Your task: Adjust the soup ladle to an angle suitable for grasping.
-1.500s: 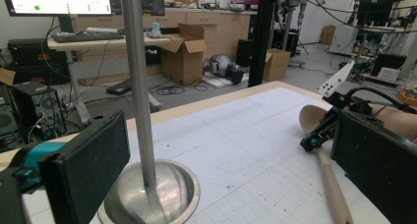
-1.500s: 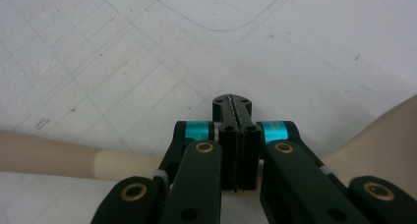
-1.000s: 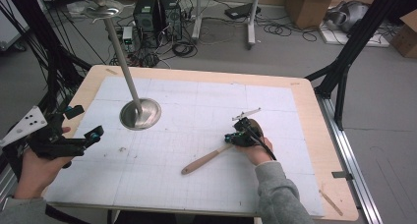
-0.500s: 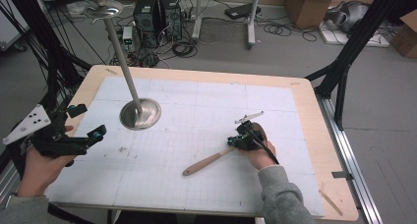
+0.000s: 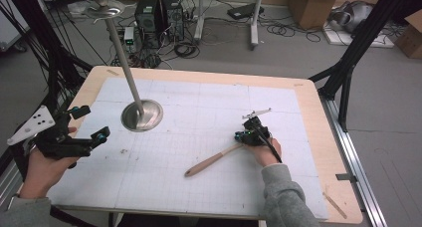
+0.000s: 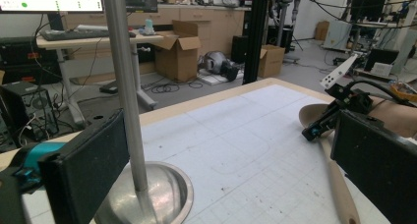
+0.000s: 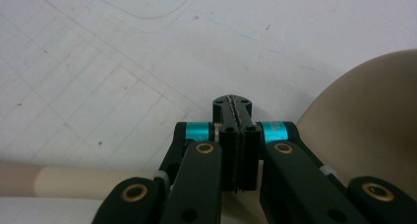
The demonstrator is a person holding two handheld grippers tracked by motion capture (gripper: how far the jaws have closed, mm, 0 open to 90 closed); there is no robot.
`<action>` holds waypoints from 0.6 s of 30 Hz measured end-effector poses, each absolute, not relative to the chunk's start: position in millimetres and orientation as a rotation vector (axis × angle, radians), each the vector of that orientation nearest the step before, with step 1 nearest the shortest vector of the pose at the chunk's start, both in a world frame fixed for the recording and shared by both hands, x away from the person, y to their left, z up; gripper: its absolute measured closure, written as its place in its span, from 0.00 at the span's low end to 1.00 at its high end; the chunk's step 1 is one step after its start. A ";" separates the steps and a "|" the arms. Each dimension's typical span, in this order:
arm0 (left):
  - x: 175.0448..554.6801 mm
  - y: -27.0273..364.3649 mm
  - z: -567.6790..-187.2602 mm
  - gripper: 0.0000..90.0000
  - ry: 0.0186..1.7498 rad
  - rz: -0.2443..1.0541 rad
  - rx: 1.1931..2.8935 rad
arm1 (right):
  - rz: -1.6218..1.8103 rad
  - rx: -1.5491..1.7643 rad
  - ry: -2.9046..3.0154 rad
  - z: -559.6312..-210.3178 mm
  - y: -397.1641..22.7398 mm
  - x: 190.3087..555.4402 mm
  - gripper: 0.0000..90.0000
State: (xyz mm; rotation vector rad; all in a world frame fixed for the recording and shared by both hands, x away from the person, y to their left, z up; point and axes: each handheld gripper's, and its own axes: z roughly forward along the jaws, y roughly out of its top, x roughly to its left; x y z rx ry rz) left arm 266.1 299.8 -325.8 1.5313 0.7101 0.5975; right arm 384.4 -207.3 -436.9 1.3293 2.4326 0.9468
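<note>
Pressing shut-jawed on the spoon [image 5: 219,158] at the table's [image 5: 308,112] five o'clock, the right gripper [image 5: 247,135] could skid off it; the left gripper [image 5: 89,126] hangs open at nine o'clock.

Left gripper [image 5: 89,132]: black frame, matte black flat pads [image 6: 88,170], teal accents at finger joints, white three-cornered plate [image 5: 32,126] w/ dark holes on top. Right gripper [image 7: 235,103]: black linkage arms w/ brass-coloured pivot pins [image 7: 204,148], teal sleeves [image 7: 198,130] either side of pad blocks, small black screws on block faces, ribbed seam along pad tips; grey plate [image 5: 256,113] on top seen edge-on, black cable [image 5: 271,148] trailing back over hand, tiny green light on body. Grey long sleeves [image 5: 286,194] on both arms, cuffs ribbed, left cuff [image 5: 25,212] at frame corner.
</note>
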 end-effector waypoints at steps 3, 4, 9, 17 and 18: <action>266.1 298.8 -326.5 0.02 0.710 0.593 1.533 | 0.904 1.319 2.427 -435.7 -203.6 383.1 1.00; 266.0 298.5 -326.5 0.02 0.707 0.593 1.535 | 0.865 1.310 2.425 -434.8 -200.5 380.3 1.00; 266.2 299.1 -325.3 0.02 0.704 0.592 1.529 | 0.806 1.307 2.439 -432.1 -199.6 373.5 1.00; 265.9 300.4 -323.2 0.02 0.701 0.593 1.523 | 0.821 1.335 2.458 -431.4 -208.4 365.1 1.00; 266.1 300.4 -322.9 0.02 0.699 0.593 1.523 | 0.831 1.340 2.461 -431.5 -210.9 363.8 1.00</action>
